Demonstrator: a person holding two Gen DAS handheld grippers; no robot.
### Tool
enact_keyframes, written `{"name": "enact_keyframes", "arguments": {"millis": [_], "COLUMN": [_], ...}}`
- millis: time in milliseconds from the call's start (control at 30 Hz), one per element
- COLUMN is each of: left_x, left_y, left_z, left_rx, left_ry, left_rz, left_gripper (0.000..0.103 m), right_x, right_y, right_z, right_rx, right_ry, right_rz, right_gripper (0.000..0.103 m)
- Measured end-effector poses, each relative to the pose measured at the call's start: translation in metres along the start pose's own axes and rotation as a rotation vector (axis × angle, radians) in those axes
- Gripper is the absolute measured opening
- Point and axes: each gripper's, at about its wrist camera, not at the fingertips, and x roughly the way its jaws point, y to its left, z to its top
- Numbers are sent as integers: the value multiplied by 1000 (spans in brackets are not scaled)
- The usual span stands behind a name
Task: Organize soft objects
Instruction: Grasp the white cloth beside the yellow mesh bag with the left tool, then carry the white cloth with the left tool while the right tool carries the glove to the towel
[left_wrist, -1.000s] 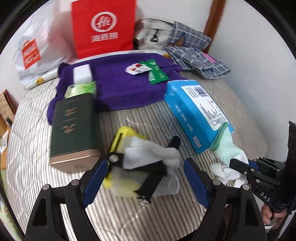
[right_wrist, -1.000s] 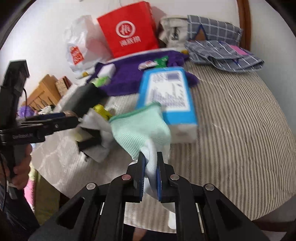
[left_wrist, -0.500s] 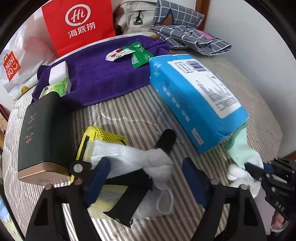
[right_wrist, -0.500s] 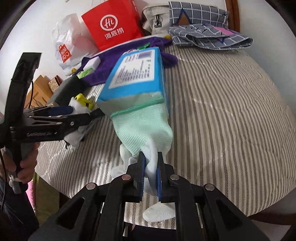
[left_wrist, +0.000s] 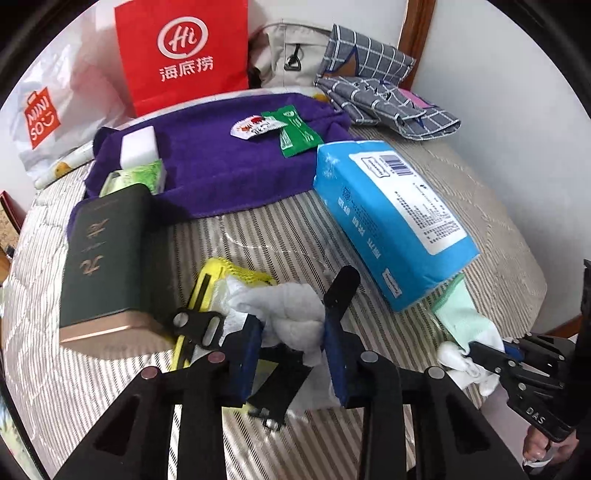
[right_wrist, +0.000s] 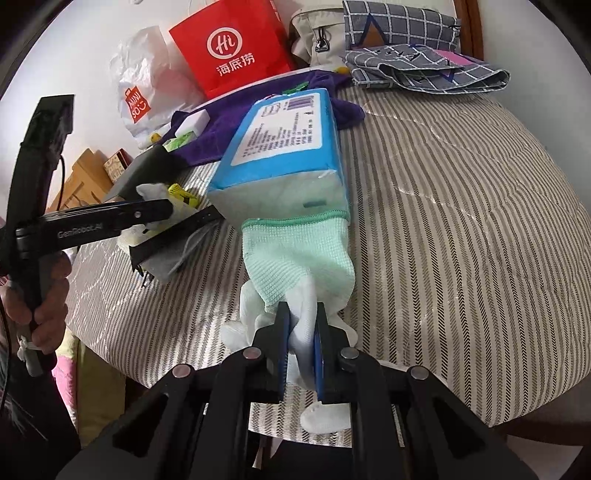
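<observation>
Striped bedding (right_wrist: 461, 221) carries the clutter; a blue tissue pack (left_wrist: 391, 214) lies between the two work spots, its near end touching the cuff of a mint-green glove (right_wrist: 299, 254); a dark green box (left_wrist: 103, 258) sits just left of the white cloth bundle (left_wrist: 284, 314), which lies over a yellow mesh item (left_wrist: 221, 277); a purple towel (left_wrist: 229, 162) behind holds two sachets, one white block and one green packet; one red paper bag (left_wrist: 181, 51) stands at the wall; the left gripper (left_wrist: 295, 354) is clamped on the white cloth bundle; the right gripper (right_wrist: 301, 343) pinches the glove's white fingers at the mattress edge.
</observation>
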Motion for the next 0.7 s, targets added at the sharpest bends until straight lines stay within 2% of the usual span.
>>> {"name": "enact_keyframes", "arguments": {"millis": [233, 700], "left_x": [-30, -68], "left_y": [11, 60], "left_z": [-21, -65], "left_rx": [-22, -183], "left_ry": [-38, -87], "left_rz": [15, 25], "left_gripper": [31, 31], "right_x": [-1, -35], "right_y": [5, 41], "right_z": [-2, 8], "right_rx": [7, -29], "right_ry": [-14, -94], "right_rz": [4, 29], "right_gripper": [11, 11]}}
